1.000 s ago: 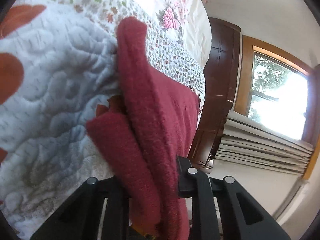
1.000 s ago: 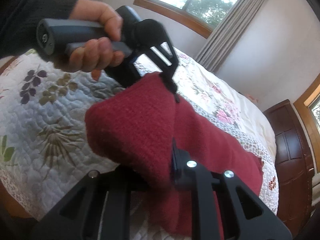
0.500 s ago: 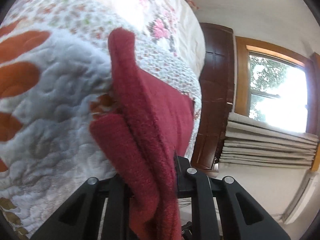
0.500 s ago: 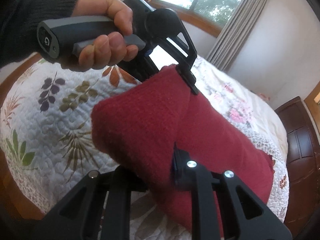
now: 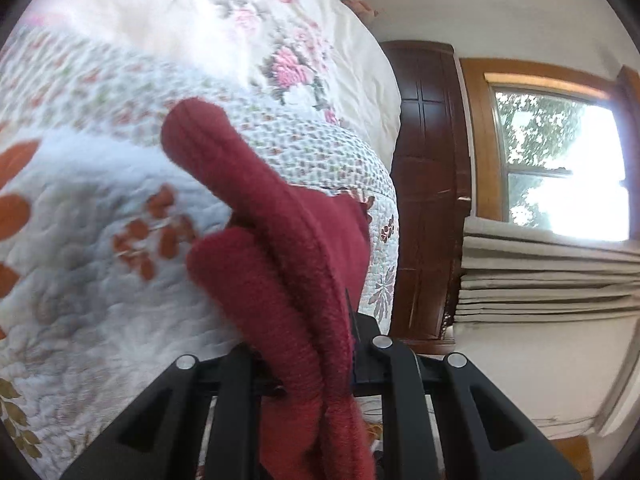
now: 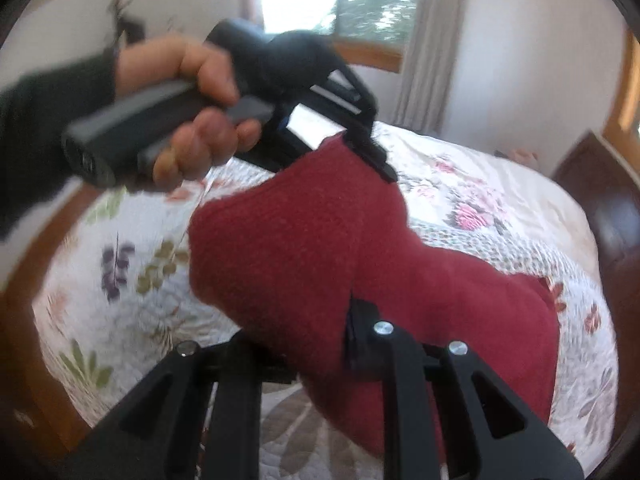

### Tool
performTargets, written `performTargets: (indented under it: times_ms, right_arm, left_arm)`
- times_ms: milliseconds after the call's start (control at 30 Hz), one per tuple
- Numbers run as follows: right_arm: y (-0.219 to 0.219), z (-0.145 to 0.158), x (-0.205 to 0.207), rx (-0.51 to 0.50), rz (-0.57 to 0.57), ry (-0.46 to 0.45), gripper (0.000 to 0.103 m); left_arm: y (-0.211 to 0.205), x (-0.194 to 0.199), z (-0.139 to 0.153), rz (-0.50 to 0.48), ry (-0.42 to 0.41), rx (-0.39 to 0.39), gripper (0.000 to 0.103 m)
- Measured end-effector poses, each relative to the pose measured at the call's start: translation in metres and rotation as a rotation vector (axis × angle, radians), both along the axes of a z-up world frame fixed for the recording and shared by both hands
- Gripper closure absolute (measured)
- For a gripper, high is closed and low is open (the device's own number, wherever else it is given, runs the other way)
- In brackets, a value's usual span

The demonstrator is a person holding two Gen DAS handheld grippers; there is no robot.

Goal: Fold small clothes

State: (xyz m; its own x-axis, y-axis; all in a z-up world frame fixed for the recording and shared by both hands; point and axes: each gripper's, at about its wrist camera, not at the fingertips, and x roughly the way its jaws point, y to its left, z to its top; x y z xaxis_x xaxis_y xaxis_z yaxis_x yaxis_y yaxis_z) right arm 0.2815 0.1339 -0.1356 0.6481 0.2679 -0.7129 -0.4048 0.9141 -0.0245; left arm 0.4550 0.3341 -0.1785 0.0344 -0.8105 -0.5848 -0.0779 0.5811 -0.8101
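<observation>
No lettering, label, brand mark or number is legible anywhere in either wrist view; a blurred mark on the butt of the gripper handle [image 6: 86, 160] cannot be read.

Both wrist views look closely along their tongs (bed [image 5: 100, 280] shared).

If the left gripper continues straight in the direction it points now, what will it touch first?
Most likely the red garment it already clamps, which fills the line ahead of the left gripper. Beyond the cloth lies the floral quilt; depth there is hard to judge.
</observation>
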Motion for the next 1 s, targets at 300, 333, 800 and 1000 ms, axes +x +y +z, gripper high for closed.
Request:
performTargets:
  times_ms: [300,333,800,1000]
  right_arm:
    - [-0.086,0.025,0.011,0.158,-0.114,0.004,0.088]
    - [-0.095,0.026,0.010,0.171,-0.127,0.005,0.088]
    - [-0.192,-0.004,0.009,0.334,-0.208,0.104,0.088]
    - [-0.224,-0.020,0.010,0.392,-0.229,0.136,0.088]
  left_arm:
    - [-0.110,0.025,0.045,-0.090,-0.039,0.138,0.087]
    - [-0.120,0.025,0.046,-0.098,-0.042,0.147,0.087]
    - [-0.226,0.029,0.023,-0.157,-0.002,0.310,0.087]
    - [-0.264,0.031,0.013,-0.179,0.010,0.375,0.087]
